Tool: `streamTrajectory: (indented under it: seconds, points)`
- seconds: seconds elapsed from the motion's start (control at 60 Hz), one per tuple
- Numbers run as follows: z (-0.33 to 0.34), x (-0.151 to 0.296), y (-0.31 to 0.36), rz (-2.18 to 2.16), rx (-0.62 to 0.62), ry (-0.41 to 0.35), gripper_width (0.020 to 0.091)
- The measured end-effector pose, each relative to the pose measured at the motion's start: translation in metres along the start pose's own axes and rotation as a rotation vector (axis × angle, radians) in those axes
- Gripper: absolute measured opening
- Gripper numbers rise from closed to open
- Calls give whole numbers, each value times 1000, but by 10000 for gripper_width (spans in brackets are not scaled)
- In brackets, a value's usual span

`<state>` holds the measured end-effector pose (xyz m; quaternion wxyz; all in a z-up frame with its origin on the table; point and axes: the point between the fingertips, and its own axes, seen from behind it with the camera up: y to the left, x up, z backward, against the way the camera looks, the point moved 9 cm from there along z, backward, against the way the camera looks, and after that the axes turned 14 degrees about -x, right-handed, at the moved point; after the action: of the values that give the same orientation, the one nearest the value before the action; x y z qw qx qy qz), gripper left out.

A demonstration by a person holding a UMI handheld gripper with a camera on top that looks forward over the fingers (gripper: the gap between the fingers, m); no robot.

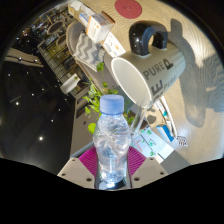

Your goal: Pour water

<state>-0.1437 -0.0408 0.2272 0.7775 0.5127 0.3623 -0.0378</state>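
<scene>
A clear plastic water bottle (pixel 111 140) stands between the two fingers of the claw (pixel 112 172), its lower body pinched by them on either side. The pink pads (pixel 140 147) on the fingers' inner faces show at both flanks of the bottle, pressed up against its ribbed wall. The bottle is see-through, with ridges running around its body and a pale blue cap (pixel 112 103) still screwed on at the top. Whether there is water inside, and how high it reaches, cannot be told through the clear plastic.

The whole scene looks tilted. Just beyond the cap, a white cup (pixel 148 76) lies at a slant with its open mouth turned toward the bottle; grey lettering runs across its side. Its rim sits near the bottle's cap but apart from it. Behind the cup, a dark round object (pixel 148 38) sits against a white surface (pixel 110 30), and a pink round disc (pixel 127 8) shows farther off. Some green leaves (pixel 97 98) show just beside the bottle's shoulder, between it and the cup. To one side of the bottle spreads a dark glossy desk (pixel 35 110) with small bright reflections scattered over it.
</scene>
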Motion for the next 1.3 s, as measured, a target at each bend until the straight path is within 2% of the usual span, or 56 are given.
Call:
streamTrajectory:
  seconds: [0.15, 0.25, 0.367, 0.483, 0.583, 0.683, 0.733, 0.75, 0.9, 1.217, 1.3]
  points:
    - [16, -16, 31, 268, -23, -31, 355]
    - [38, -22, 66, 529, -21, -92, 358]
    - [66, -11, 113, 893, -38, -247, 360]
    - [100, 25, 146, 1274, -92, -427, 359]
    - [123, 63, 156, 1565, -173, -533, 359]
    - [126, 114, 143, 1801, -281, -597, 359]
    - [126, 135, 131, 1899, -334, -602, 360]
    - [125, 155, 123, 1925, -342, -601, 360]
    - [118, 212, 80, 2068, -458, -579, 359]
    - [110, 266, 26, 2079, -535, -480, 366]
    - [114, 263, 25, 2079, -485, -502, 377]
